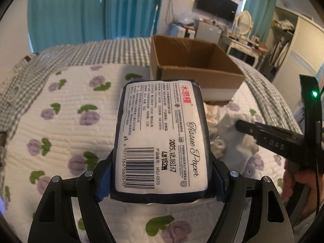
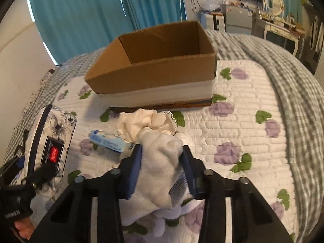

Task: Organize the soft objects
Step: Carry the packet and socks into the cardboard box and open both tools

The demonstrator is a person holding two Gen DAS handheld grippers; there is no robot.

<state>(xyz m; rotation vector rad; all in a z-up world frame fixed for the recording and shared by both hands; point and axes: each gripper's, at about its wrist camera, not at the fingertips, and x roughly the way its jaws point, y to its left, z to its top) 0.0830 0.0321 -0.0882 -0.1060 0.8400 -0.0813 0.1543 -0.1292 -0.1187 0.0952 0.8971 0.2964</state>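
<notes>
My left gripper (image 1: 162, 179) is shut on a tissue paper pack (image 1: 162, 137), white with a dark wrapper and a barcode, held above the flowered quilt. The right wrist view shows that pack (image 2: 50, 141) at the far left. My right gripper (image 2: 162, 151) is shut on a white sock (image 2: 162, 168), bunched between the blue pads just above the quilt. From the left wrist view, the right gripper (image 1: 243, 125) reaches in from the right onto the same sock (image 1: 239, 143). An open, empty cardboard box (image 2: 151, 77) (image 1: 202, 75) stands on the bed beyond both grippers.
A crumpled cream cloth (image 2: 145, 121) and a small blue-and-white packet (image 2: 109, 139) lie between the sock and the box. The white quilt with purple flowers (image 2: 243, 121) lies over a grey checked blanket (image 2: 293, 91). Teal curtains, a dresser and a wardrobe stand beyond the bed.
</notes>
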